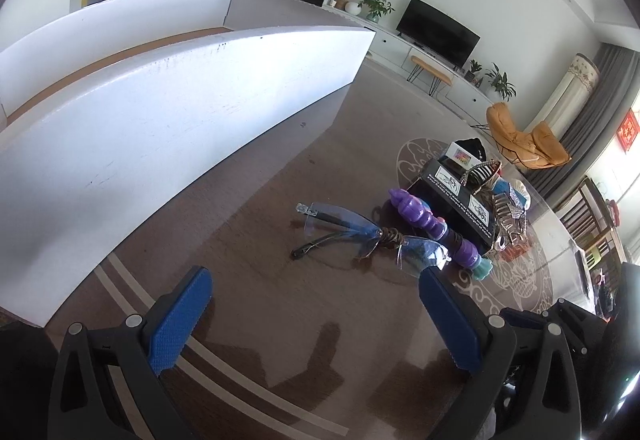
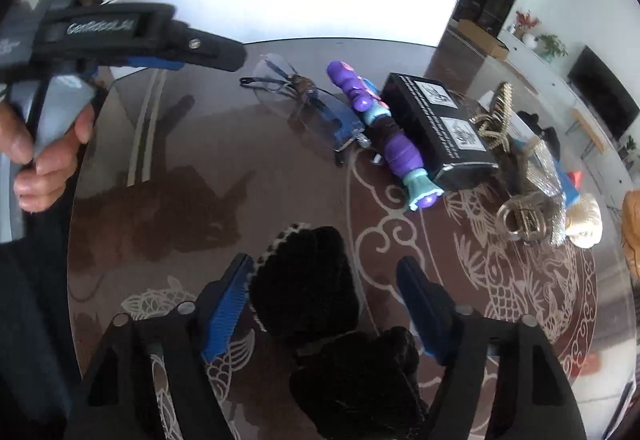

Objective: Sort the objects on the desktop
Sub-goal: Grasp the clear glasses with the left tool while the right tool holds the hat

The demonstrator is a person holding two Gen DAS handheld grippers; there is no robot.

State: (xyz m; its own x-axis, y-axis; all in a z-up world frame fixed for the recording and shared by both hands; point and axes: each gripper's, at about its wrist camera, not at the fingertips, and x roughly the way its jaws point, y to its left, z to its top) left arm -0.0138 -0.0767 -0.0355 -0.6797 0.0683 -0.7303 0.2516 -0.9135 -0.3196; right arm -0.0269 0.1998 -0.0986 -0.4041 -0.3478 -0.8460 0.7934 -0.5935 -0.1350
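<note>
Desktop objects wait unsorted: a black hair claw clip (image 2: 304, 280) lies between the right hand-held gripper's (image 2: 324, 304) half-parted, not-yet-pressing jaws, likely light, rigid, slippery, best pinched across its body. Beyond, on the counter (image 2: 200, 168), lie fragile glasses (image 2: 296, 100); the left hand-held gripper (image 1: 316, 316) hangs wide, empty.

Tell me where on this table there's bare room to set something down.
Free: the stretch between the white box wall and the safety glasses, and the tabletop in front of the left gripper. Crowded: glasses, purple toy, black carton and woven items sit packed together; a black furry item lies between the right gripper's fingers.
</note>
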